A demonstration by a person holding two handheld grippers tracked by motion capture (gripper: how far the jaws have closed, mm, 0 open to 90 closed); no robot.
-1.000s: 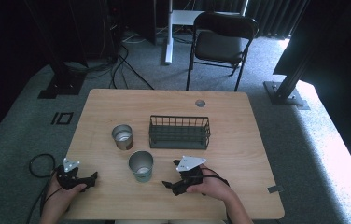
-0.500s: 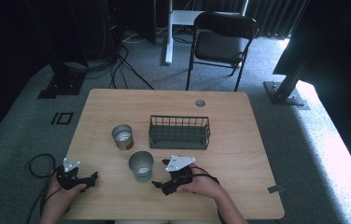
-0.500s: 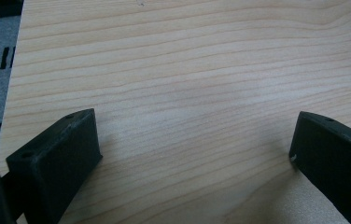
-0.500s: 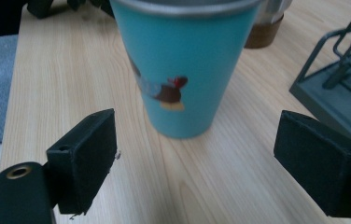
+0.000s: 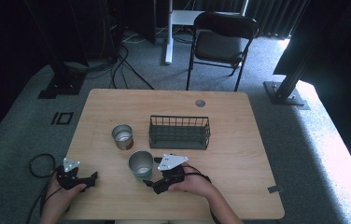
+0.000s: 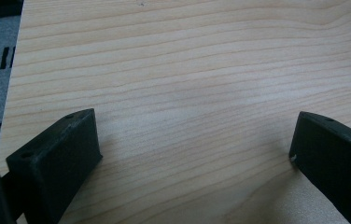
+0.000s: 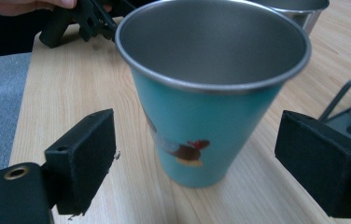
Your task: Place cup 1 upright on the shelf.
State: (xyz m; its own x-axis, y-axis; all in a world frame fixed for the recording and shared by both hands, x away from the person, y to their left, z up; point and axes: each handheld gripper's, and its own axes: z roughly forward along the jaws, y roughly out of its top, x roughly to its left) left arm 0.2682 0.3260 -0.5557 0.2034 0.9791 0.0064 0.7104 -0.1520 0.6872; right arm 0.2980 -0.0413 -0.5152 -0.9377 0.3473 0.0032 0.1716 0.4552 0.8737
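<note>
A teal cup (image 7: 201,116) with a steel inside and a small printed figure stands upright on the wooden table (image 5: 239,154). In the high view the teal cup (image 5: 141,165) is near the front, left of centre. My right gripper (image 7: 201,158) is open, with its jaws wide on either side of the cup and not touching it. In the high view the right gripper (image 5: 152,179) sits just right of the cup, held by a hand. My left gripper (image 6: 192,154) is open over bare wood. The high view places the left gripper (image 5: 88,179) at the table's front left corner.
A bare steel cup (image 5: 122,136) stands behind the teal one, and a dark wire basket (image 5: 179,132) lies to its right at mid table. A folding chair (image 5: 222,42) and cables sit on the floor beyond the table.
My right gripper has moved left along the front of the table, closing in on the teal cup. The left gripper has stayed put.
</note>
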